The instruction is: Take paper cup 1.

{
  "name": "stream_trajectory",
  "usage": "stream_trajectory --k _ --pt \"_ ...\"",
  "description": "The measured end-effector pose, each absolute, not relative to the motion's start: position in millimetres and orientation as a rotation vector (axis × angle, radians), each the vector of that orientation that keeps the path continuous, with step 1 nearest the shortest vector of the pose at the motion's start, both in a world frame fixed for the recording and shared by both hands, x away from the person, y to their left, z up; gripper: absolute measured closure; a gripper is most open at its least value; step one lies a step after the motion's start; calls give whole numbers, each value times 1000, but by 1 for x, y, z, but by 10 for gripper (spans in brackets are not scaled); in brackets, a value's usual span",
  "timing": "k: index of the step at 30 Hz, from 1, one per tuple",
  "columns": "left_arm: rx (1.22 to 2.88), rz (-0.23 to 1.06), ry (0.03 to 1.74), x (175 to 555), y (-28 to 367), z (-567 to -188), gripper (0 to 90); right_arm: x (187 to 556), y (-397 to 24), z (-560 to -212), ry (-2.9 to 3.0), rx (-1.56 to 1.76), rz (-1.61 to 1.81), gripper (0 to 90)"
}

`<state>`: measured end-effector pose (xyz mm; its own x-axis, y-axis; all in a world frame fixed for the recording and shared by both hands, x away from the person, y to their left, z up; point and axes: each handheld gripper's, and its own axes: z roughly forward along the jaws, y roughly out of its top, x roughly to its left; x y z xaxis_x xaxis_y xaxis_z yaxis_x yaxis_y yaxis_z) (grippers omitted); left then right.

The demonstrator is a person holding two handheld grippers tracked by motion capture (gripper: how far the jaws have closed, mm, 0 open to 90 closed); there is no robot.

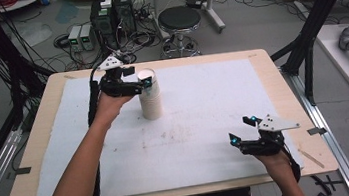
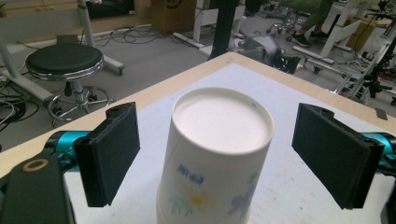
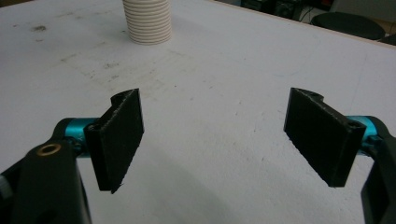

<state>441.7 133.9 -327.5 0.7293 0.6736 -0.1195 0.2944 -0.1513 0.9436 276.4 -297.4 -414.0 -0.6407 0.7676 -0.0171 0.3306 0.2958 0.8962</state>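
Left gripper view first: jaws spread wide on either side of the top cup of the paper cup stack (image 2: 215,161), pads clear of the cup wall, a gap at both sides. Upside down, that stack, flat white base uppermost, blue lettering and a flower print on the side. Nothing held.

Up in the high view, left gripper (image 1: 136,77) at the top of the stack (image 1: 150,95), sitting around 11 o'clock on the white mat (image 1: 203,104). Left forearm stretched long from the near edge, running diagonally toward 12 o'clock, hand wrapped round the handle, grey plate on top, black cable trailing back along the arm.

Over to the right gripper (image 1: 241,130): low near the mat at about 4 o'clock, well apart from the stack, jaws pointing toward 10 o'clock. Right gripper view confirms it: both black pads spread wide, bare scuffed mat between them, ribbed rims of the stack (image 3: 147,21) far off at 11 o'clock of that frame. Empty.

Beyond the wooden table (image 1: 43,114), a round black stool (image 1: 179,19) at 12 o'clock, computer boxes and tangled cables on the floor beside it. Clear mat between the two grippers.
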Motion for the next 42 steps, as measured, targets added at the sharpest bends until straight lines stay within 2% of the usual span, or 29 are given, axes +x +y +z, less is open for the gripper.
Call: stream_trajectory --k 7,14,18,27,42 --pt "1786 396 801 453 123 -334 159 276 -299 -415 2122 980 1310 203" --pt "1803 385 801 456 119 -339 241 275 -299 -415 2121 982 1310 203" --pt "1796 386 788 455 120 -338 332 275 -299 -415 2124 982 1308 203" --pt "1808 404 764 453 118 -327 339 275 -297 -415 2130 975 1309 204" --pt "1680 482 752 437 133 -281 349 275 -296 -414 2132 964 1324 204"
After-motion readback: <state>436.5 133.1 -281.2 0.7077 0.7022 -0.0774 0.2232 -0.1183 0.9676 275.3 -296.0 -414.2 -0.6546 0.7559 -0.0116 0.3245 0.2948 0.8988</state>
